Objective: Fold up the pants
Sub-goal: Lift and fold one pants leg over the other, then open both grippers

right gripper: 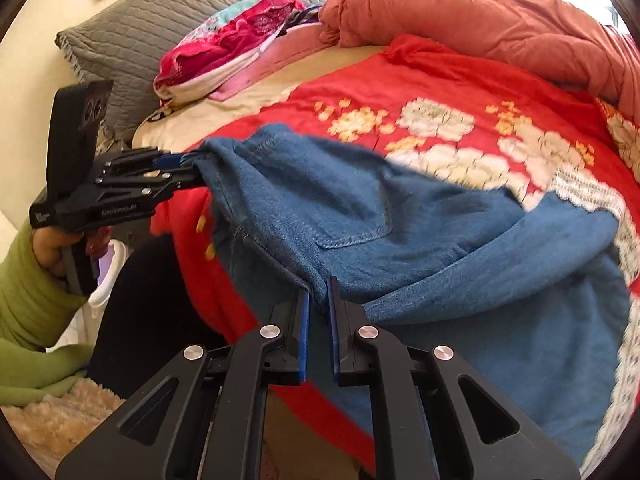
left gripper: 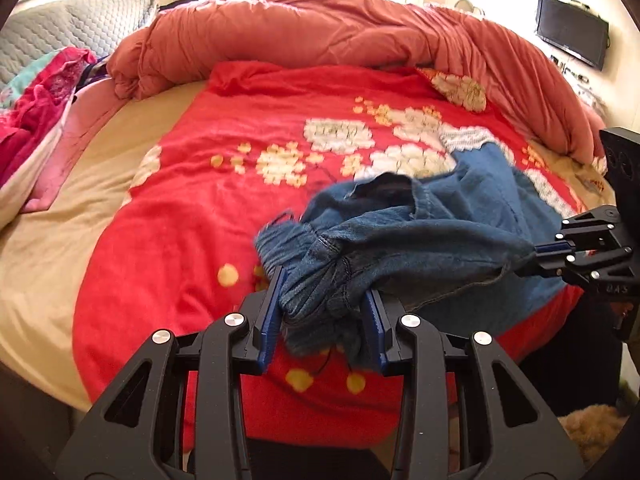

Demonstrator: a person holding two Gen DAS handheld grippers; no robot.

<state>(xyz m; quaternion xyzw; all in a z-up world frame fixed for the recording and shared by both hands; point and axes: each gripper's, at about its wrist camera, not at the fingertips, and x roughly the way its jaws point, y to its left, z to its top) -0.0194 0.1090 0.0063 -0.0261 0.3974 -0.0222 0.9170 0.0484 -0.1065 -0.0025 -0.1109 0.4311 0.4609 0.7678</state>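
The blue denim pants (left gripper: pixel 432 240) hang in the air above the red blanket with white flowers (left gripper: pixel 248 184), held between the two grippers near the front edge of the bed. The left gripper (left gripper: pixel 325 312) is closed on a thick, bunched part of the elastic waistband, so its blue pads stay rather wide apart with the cloth pressed between them. The right gripper (right gripper: pixel 318 320) is closed on a thin edge of the pants (right gripper: pixel 360 220); its jaws are almost together and the fabric comes out from between them. In the right wrist view a back pocket with stitching faces the camera, and the cloth is stretched from one gripper to the other. The lower part of the pants falls down onto the blanket on the right side. Behind the blanket lies a rolled orange duvet (left gripper: pixel 320 36), and a grey quilted pillow (right gripper: pixel 160 20) with some pink clothes (right gripper: pixel 228 40) beside it is at the head of the bed.
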